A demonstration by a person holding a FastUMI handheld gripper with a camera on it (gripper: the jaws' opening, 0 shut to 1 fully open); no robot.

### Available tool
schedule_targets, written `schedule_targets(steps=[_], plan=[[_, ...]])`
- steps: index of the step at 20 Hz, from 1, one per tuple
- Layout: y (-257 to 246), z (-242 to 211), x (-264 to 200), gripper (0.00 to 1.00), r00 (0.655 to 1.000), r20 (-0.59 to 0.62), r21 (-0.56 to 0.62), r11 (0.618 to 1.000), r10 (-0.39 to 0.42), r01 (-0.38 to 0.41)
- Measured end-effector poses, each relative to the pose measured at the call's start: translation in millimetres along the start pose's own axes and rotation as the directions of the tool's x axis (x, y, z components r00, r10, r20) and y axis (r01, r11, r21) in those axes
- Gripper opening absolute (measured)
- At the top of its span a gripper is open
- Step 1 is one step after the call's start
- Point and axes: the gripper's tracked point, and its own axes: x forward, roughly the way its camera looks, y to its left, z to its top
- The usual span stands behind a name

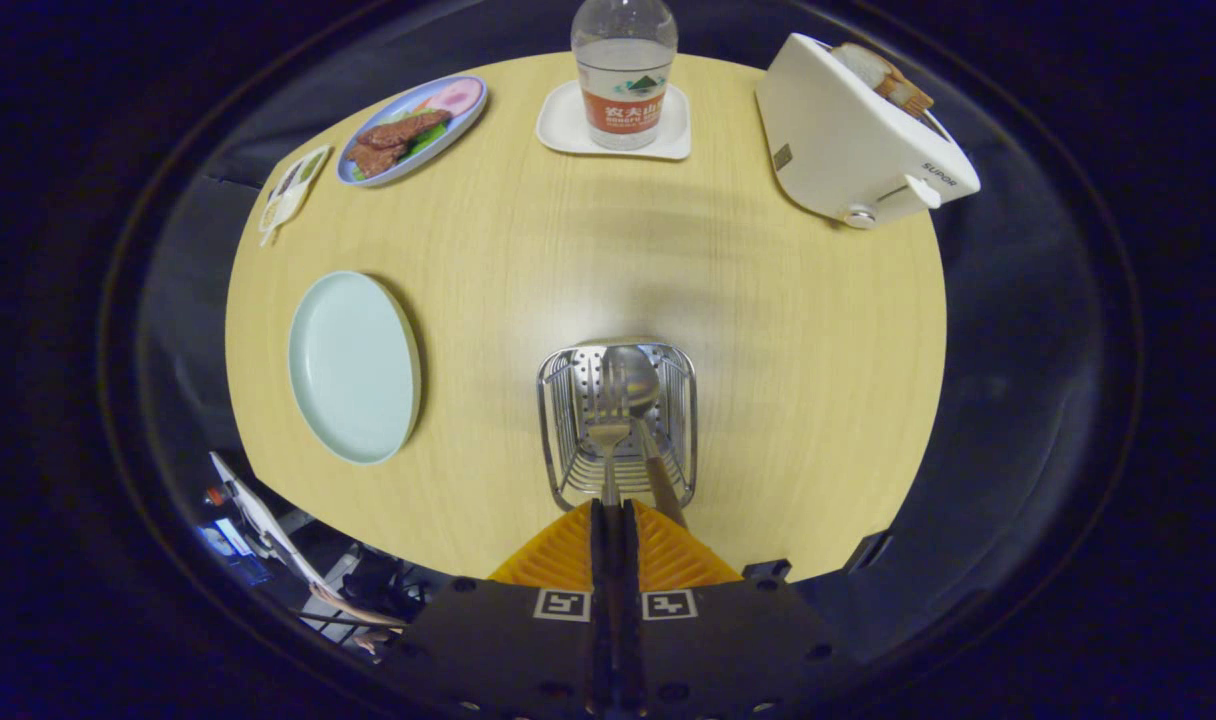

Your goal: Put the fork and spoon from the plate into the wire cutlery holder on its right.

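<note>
The wire cutlery holder stands on the wooden table just ahead of my fingers. My gripper is shut on the handle of the fork, whose tines point down into the holder. The spoon lies in the holder beside the fork, bowl deep inside, and its brown handle leans out past my right finger. To the left of the holder sits the pale green plate with nothing on it.
Beyond the holder, a water bottle stands on a white coaster at the table's far edge. A white toaster with bread is at the far right, a blue plate of food at the far left.
</note>
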Motion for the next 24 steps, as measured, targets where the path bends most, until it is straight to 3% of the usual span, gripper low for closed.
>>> schedule_targets(steps=[6, 9, 11, 12, 16, 19, 24], plan=[[6, 4, -3, 0.08, 1.0, 0.011, -0.016, 1.0, -0.007, 0.007], [9, 11, -12, 0.13, 0.996, 0.091, -0.042, 0.999, -0.009, 0.013], [17, 14, -19, 0.25, 0.989, 0.148, -0.066, 0.998, -0.001, 0.011], [19, 13, -22, 0.4, 0.985, 0.174, -0.079, 0.997, -0.007, 0.021], [42, 10, -30, 0.79, 0.964, 0.267, -0.079, 0.997, 0.011, 0.01], [59, 16, -35, 0.98, 0.923, 0.385, -0.054, 0.998, -0.016, 0.04], [100, 18, -67, 0.97, 0.807, 0.59, -0.024, 0.998, -0.027, 0.051]])
